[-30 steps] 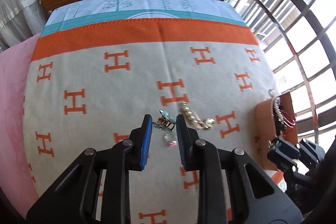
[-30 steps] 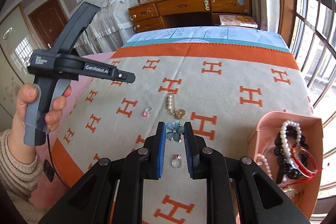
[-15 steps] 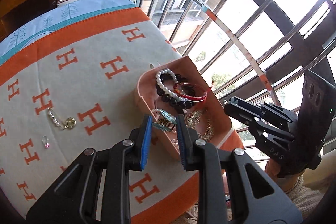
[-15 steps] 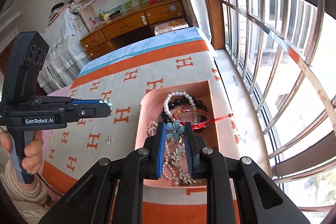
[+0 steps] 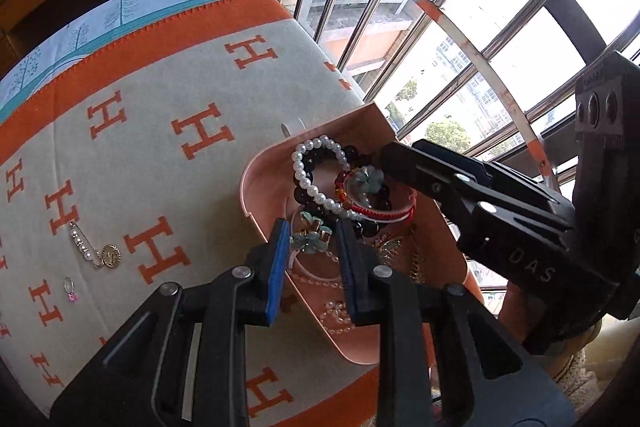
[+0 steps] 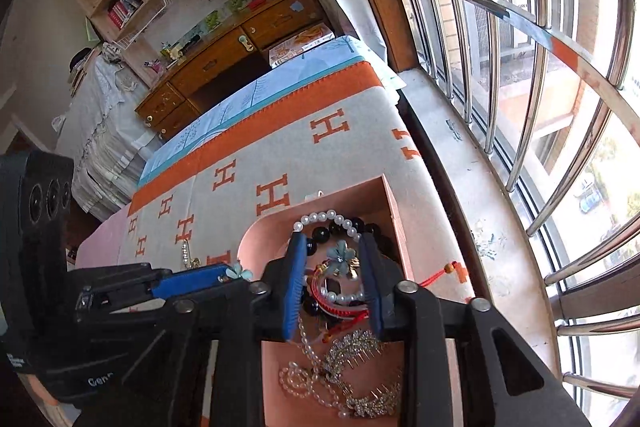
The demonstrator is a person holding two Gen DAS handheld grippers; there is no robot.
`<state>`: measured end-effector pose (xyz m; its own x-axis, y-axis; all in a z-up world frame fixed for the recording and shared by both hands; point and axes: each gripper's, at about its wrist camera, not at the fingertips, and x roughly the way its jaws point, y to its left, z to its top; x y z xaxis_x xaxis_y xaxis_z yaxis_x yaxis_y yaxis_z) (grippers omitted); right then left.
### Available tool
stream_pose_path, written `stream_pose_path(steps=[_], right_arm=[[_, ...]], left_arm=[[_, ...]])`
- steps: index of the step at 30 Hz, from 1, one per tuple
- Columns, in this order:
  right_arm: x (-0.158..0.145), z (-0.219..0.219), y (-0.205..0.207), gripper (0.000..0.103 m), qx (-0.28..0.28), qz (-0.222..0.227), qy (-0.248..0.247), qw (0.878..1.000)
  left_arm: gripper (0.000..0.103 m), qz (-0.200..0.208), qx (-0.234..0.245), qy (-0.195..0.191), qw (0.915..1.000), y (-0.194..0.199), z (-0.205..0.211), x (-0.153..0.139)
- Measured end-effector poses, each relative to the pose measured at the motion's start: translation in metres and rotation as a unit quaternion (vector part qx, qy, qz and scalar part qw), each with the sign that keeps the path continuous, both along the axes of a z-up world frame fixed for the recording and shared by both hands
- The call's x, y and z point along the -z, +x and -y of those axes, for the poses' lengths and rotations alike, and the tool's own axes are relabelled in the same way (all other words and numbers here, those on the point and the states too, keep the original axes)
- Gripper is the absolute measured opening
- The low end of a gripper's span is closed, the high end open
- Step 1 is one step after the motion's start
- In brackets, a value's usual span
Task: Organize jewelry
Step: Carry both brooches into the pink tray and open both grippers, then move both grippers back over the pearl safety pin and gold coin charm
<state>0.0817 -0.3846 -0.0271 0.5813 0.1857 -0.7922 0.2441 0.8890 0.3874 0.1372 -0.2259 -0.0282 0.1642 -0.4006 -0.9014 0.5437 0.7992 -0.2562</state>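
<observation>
Right now both grippers are hanging over the pink tray (image 5: 256,175). The right gripper (image 6: 334,283) has just been opening its jaws; the blue flower clip (image 6: 341,259) is sitting loose between them on the bracelets (image 6: 332,223) at the tray's far end. The left gripper (image 5: 313,253) is clamping a teal flower clip (image 5: 310,239) above the tray's near-left wall, so a release drops it inside. A pearl pin (image 5: 94,247) and small ring (image 5: 70,289) are lying left of the tray, nearer the left gripper.

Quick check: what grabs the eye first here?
The pink tray at the blanket's window edge, heaped with bracelets. Both grippers hang over it: the left gripper clamps a teal flower clip, while the right gripper, jaws apart, has its flower clip lying on the bracelets.
</observation>
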Motion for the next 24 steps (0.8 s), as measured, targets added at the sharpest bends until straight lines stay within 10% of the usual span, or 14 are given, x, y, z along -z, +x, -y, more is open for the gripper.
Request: stream_pose_path(steps=[3,18,24], right_arm=[[0.001,0.005,0.011,0.058,0.020,0.008,0.005,1.000],[-0.010,-0.045,-0.001,0.058,-0.029,0.029,-0.058,0.997],[-0.013,-0.072,-0.009,0.058,-0.063,0.037,-0.064,0.995]], left_arm=[[0.021,-0.004,-0.011,0.006,0.9999,0.004,-0.005,0.001],[0.022,0.049,-0.095,0.011,0.9942,-0.007,-0.083,-0.014],[0.042,0.073,-0.162,0.015,0.9839,-0.017,-0.125,-0.013]])
